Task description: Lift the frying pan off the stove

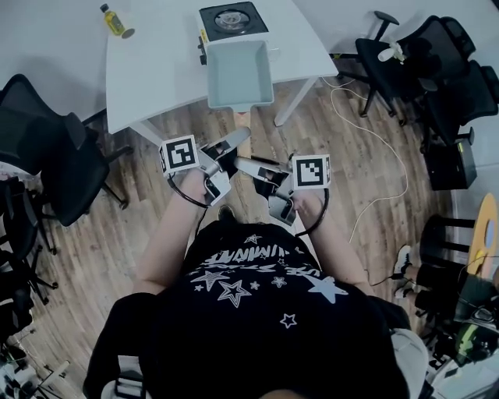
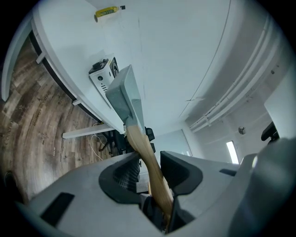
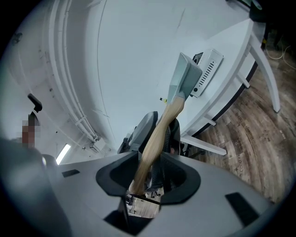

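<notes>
A square grey-green frying pan (image 1: 238, 75) with a wooden handle (image 1: 243, 121) hangs over the white table's (image 1: 156, 62) front edge. It is just in front of the black stove (image 1: 231, 19) and clear of its burner. My left gripper (image 1: 228, 153) and right gripper (image 1: 256, 167) meet under the handle's end, both shut on it. In the left gripper view the handle (image 2: 145, 152) runs up between the jaws of the left gripper (image 2: 148, 173) to the pan (image 2: 122, 95), beside the stove (image 2: 104, 76). In the right gripper view the handle (image 3: 155, 136) crosses the jaws of the right gripper (image 3: 148, 178) toward the pan (image 3: 182, 78).
A small yellow bottle (image 1: 114, 20) lies at the table's far left. Black office chairs stand to the left (image 1: 54, 164) and at the back right (image 1: 421, 62). A white cable (image 1: 374, 156) trails over the wooden floor on the right.
</notes>
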